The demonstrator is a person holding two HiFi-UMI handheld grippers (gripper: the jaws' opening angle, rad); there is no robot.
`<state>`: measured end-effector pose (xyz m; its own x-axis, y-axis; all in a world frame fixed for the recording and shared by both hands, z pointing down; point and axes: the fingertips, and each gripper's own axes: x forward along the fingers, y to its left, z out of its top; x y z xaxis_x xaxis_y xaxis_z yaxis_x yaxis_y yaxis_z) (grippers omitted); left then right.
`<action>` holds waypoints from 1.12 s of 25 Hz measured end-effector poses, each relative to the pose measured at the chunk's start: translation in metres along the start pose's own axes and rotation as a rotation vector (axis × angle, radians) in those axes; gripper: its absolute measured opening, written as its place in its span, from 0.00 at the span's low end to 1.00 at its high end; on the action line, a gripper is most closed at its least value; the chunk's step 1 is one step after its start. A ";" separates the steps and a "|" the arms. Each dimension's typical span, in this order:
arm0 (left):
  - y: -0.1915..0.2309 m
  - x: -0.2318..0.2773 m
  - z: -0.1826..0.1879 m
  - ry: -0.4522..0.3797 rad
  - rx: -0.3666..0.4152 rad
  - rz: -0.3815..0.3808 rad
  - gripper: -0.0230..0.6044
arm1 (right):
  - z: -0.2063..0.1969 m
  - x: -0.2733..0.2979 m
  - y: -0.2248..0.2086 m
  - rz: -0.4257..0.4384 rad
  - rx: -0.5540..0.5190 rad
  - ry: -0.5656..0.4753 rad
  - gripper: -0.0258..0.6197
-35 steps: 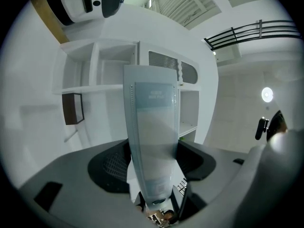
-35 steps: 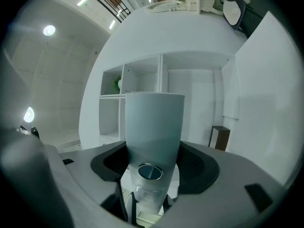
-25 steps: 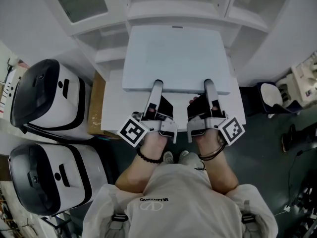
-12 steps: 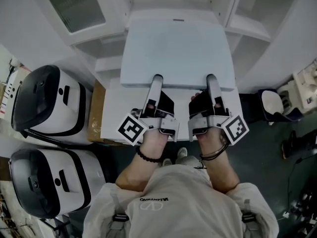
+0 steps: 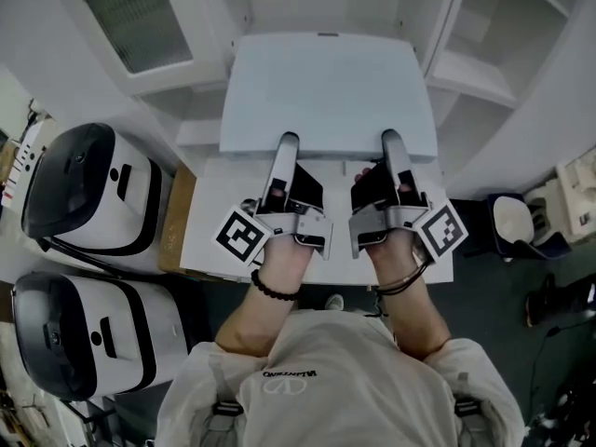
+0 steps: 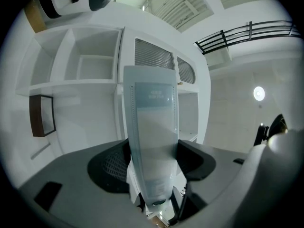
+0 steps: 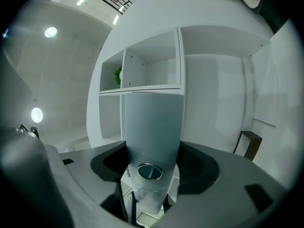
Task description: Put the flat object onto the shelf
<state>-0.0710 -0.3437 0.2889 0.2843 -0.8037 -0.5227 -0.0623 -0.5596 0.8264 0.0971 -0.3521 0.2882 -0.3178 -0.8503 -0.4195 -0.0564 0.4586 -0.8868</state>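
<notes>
White shelving (image 5: 466, 68) is seen straight ahead, with an open middle compartment between two side bays, and a white surface (image 5: 216, 214) lies below and nearer. The flat object (image 5: 328, 91) is held roughly level above that surface. It is clamped along its near edge by both tongs. The left gripper (image 5: 285, 145) is closed on the left part of the edge and the right gripper (image 5: 391, 140) on the right part, side by side and well apart.

In each gripper view the object is seen edge-on, pinched between the jaws and running straight away from them. From the tongs it extends forward, its far edge lying nearest the middle compartment. A straight push ahead by both hands is judged to be what is called for. Whether the far edge already overlaps the shelf board cannot be told.
</notes>
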 end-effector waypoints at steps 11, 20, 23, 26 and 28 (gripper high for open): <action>0.030 0.056 0.010 -0.026 -0.013 0.060 0.50 | 0.023 0.060 -0.026 -0.050 0.019 0.018 0.51; 0.027 0.060 0.010 -0.010 -0.011 0.067 0.50 | 0.025 0.060 -0.022 -0.059 0.028 -0.013 0.51; 0.028 0.065 0.012 -0.005 -0.011 0.060 0.50 | 0.025 0.062 -0.023 -0.064 0.031 -0.020 0.51; 0.037 0.085 0.019 -0.001 -0.023 0.069 0.50 | 0.030 0.083 -0.028 -0.079 0.031 -0.029 0.51; 0.042 0.095 0.024 -0.002 -0.025 0.076 0.50 | 0.032 0.094 -0.032 -0.087 0.030 -0.030 0.51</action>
<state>-0.0691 -0.4486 0.2687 0.2773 -0.8442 -0.4587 -0.0595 -0.4916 0.8688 0.0994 -0.4545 0.2709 -0.2840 -0.8943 -0.3457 -0.0538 0.3748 -0.9255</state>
